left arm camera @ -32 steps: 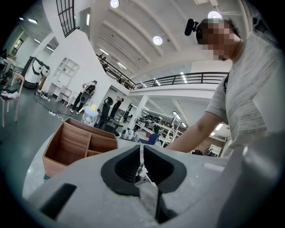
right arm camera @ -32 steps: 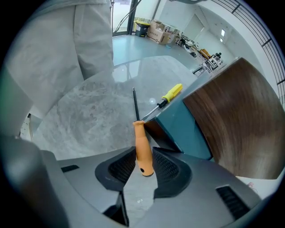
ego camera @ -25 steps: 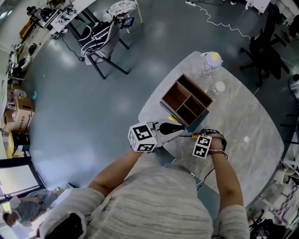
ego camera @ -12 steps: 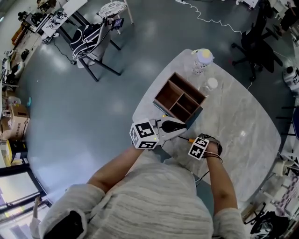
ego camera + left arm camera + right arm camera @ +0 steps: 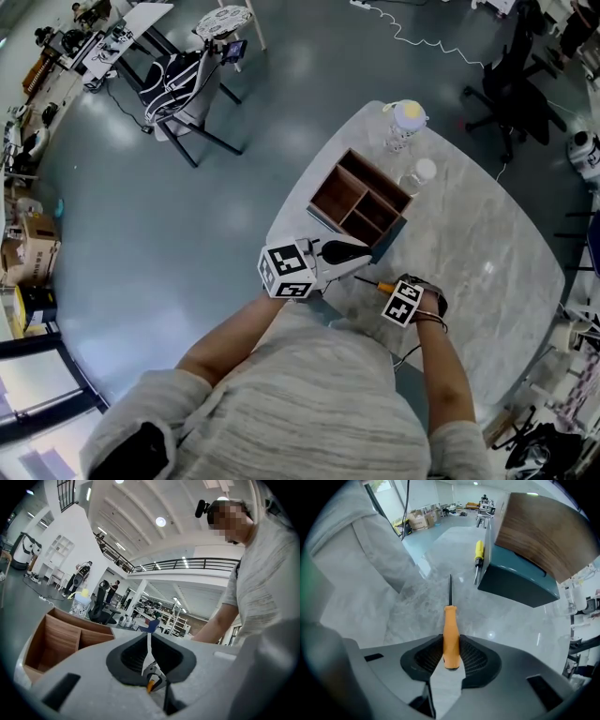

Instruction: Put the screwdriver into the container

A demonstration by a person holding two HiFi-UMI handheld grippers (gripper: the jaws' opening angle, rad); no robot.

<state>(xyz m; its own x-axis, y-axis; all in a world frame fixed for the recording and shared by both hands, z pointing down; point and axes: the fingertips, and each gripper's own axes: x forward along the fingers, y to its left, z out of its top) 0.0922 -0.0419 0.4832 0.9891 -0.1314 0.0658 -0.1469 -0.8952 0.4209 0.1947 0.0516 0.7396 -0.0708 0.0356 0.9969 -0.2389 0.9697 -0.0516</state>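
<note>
An orange-handled screwdriver (image 5: 451,637) is clamped in my right gripper (image 5: 451,654), its dark shaft pointing forward over the marble table (image 5: 487,234). In the head view that right gripper (image 5: 388,289) hovers over the table's near side, a short way in front of the wooden container (image 5: 361,199). The container (image 5: 539,527) has several compartments and sits on a teal base. My left gripper (image 5: 359,251) is shut and empty just before the container's near corner. In the left gripper view the container (image 5: 56,639) lies to the left of the left gripper (image 5: 149,654).
A yellow-handled screwdriver (image 5: 478,554) lies on the table against the container's teal base. Behind the container stand a yellow-lidded bottle (image 5: 405,124) and a small white-lidded jar (image 5: 419,174). The table's left edge (image 5: 281,220) is close to the left gripper. Chairs stand on the floor beyond.
The head view has shifted a little. The right gripper has drifted slightly toward the person, still holding the orange screwdriver. The left gripper has stayed put.
</note>
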